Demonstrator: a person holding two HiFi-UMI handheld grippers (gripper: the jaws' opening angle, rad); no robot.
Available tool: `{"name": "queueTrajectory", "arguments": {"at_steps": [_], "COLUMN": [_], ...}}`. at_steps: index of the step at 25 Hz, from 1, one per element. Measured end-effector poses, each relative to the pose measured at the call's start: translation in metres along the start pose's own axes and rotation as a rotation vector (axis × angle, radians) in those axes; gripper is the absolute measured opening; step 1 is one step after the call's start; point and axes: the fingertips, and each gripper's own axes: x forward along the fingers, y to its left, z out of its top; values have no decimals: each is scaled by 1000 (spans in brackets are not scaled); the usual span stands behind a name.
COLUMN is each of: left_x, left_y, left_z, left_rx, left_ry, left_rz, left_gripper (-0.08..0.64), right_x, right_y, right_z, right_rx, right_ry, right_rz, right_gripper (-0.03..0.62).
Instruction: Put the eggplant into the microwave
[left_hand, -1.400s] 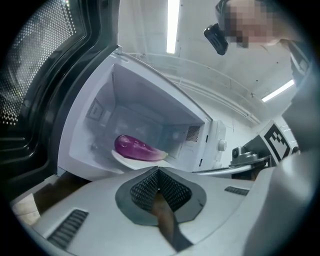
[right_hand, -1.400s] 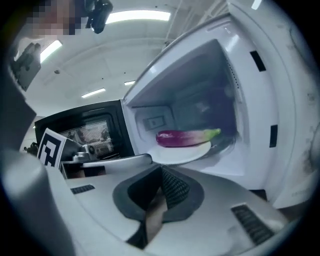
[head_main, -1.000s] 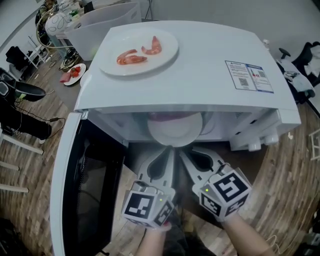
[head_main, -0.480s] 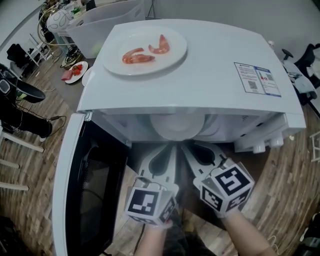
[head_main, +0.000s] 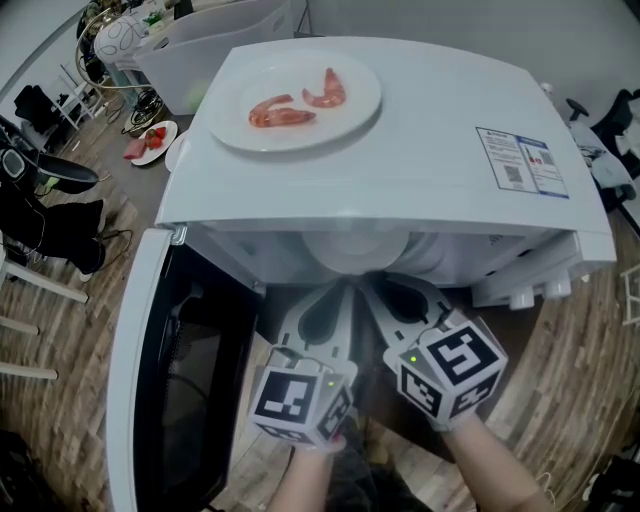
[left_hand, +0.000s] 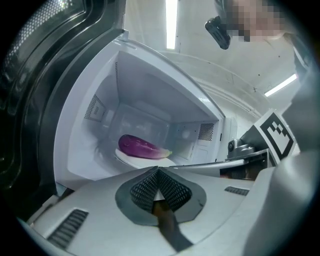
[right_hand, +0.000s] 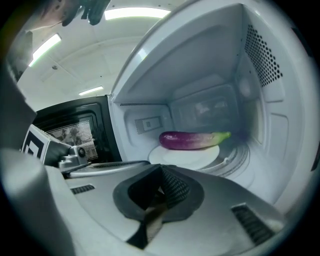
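A: Well, the microwave (head_main: 400, 150) stands wide open, its door (head_main: 150, 380) swung out to the left.
B: The left gripper (left_hand: 157, 172) is closed on nothing just outside the mouth, and the right gripper (right_hand: 161, 170) is the same. Far inside sits a white plate (right_hand: 170, 156), with the eggplant (right_hand: 192, 140) lying across it, clear of both.
A: Placement looks done. Next, I'd say, back clear and push that door shut.

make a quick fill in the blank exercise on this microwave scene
Inside the microwave, the ____ lies on a white plate.
The microwave door stands ____.
The plate on top holds two pink ____.
The left tool and the right tool each have jaws ____, holding nothing.
Missing words: eggplant; open; shrimp; shut
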Motion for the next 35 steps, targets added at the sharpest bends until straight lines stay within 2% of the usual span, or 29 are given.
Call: {"name": "queueTrajectory", "arguments": {"at_steps": [18,30,35], "left_x": [19,21,15], "left_y": [8,10,4], "left_z": [10,10,10], "left_rx": [-3,-22,-35], "left_ry": [4,1,-13], "left_rz": [-18,-16,-28], "left_gripper": [3,3,3], "right_x": [14,12,3], "right_y": [-11,-9,-6], "right_z": [8,9,11], "right_rx": [57,59,15], "right_ry": [-10,-20,-38], "right_rz": [-15,-15,-24], "right_gripper": [3,3,2]}}
